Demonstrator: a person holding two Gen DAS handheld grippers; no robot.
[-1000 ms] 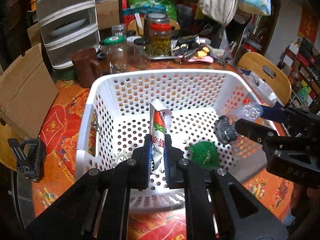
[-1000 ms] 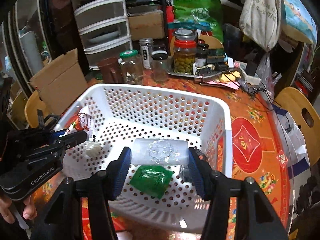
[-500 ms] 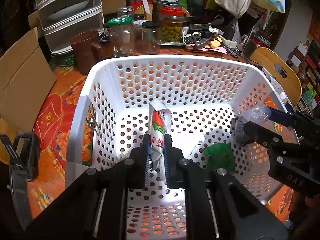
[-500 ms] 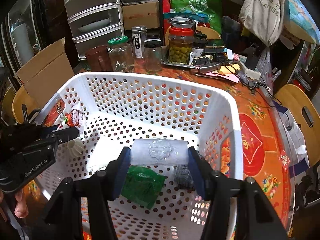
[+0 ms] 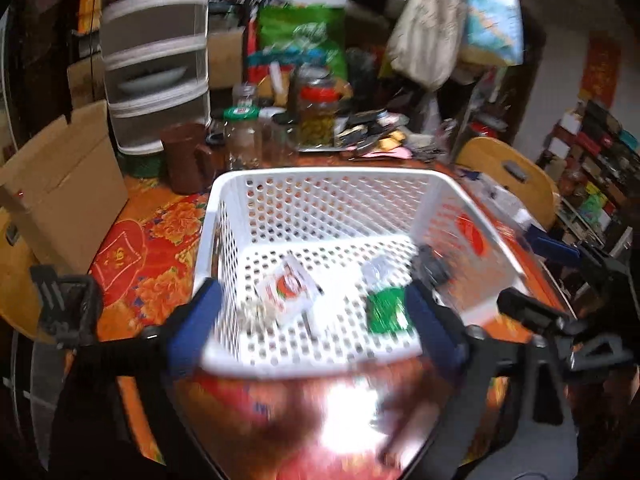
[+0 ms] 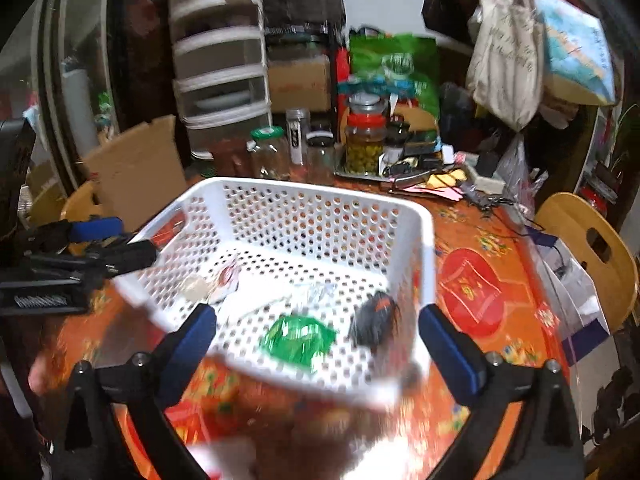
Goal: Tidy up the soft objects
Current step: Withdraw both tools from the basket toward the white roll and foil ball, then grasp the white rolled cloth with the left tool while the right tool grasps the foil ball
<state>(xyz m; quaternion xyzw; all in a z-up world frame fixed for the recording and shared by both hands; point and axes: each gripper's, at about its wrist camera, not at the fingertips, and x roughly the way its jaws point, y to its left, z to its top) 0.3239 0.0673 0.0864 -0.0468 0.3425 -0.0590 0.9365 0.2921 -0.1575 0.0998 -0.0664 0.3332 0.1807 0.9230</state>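
A white perforated basket [image 5: 320, 178] [image 6: 320, 196] stands on the red patterned table. In it lie a red-and-white snack packet [image 5: 286, 288] [image 6: 228, 278], a clear plastic pack [image 5: 378, 270] [image 6: 316, 292], a green packet [image 5: 386, 312] [image 6: 298, 338] and a dark grey soft object [image 5: 434, 266] [image 6: 376, 318]. My left gripper [image 5: 316, 326] is open and empty, above the basket's near rim. My right gripper [image 6: 318, 348] is open and empty, above the near rim too. Both views are motion-blurred.
Behind the basket stand glass jars [image 5: 242, 142] [image 6: 364, 142], a brown mug [image 5: 186, 158] and a drawer unit [image 5: 156, 60]. A cardboard box [image 5: 60, 184] is at the left. A wooden chair [image 6: 592, 248] is at the right.
My left gripper opened and let go of the snack packet, which now lies in the basket. My right gripper opened and dropped the clear pack there. Both grippers pulled back and up.
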